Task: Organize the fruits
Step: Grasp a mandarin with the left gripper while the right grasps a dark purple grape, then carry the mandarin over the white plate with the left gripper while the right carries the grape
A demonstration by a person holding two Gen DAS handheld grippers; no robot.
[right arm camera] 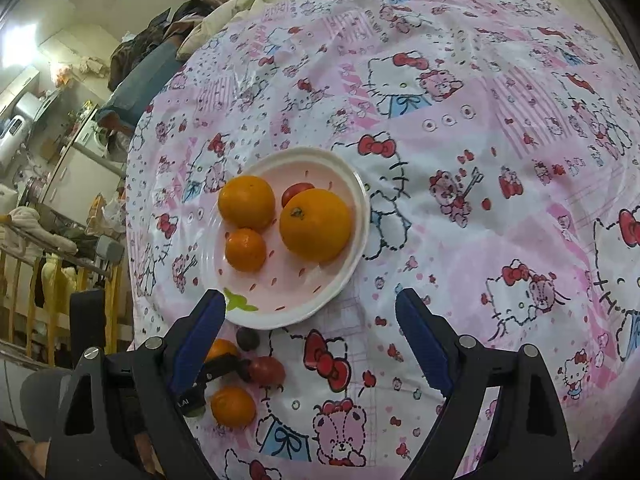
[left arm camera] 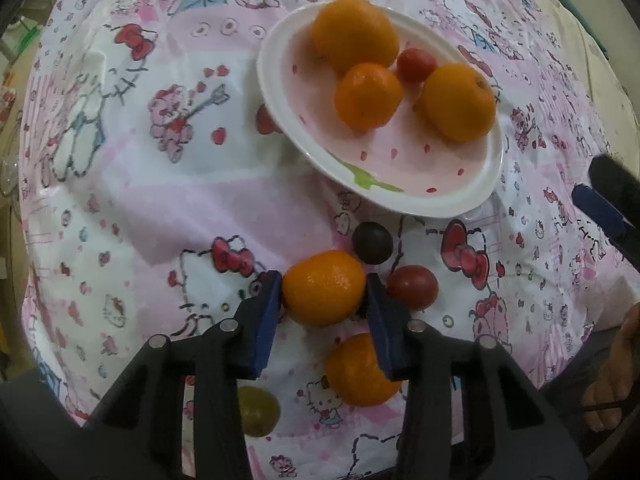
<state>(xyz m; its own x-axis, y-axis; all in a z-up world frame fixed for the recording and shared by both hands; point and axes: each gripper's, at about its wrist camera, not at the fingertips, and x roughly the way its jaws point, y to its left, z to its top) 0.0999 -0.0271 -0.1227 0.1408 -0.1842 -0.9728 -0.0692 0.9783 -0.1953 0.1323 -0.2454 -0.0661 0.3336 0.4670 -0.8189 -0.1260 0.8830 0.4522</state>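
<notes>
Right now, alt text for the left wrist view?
Left gripper clamps a small orange tangerine on a pink cartoon-print tablecloth. Beyond it, a white oval plate holds three oranges and a red tomato.

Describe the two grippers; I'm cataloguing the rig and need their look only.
Both match. The left gripper has two black angular plastic arms with cut-out slots and round silver pivot bolts, ending in flat fingers faced with blue pads. The right gripper has the same black frame, silver bolts and blue-padded fingers. No cables or sleeves show.
</notes>
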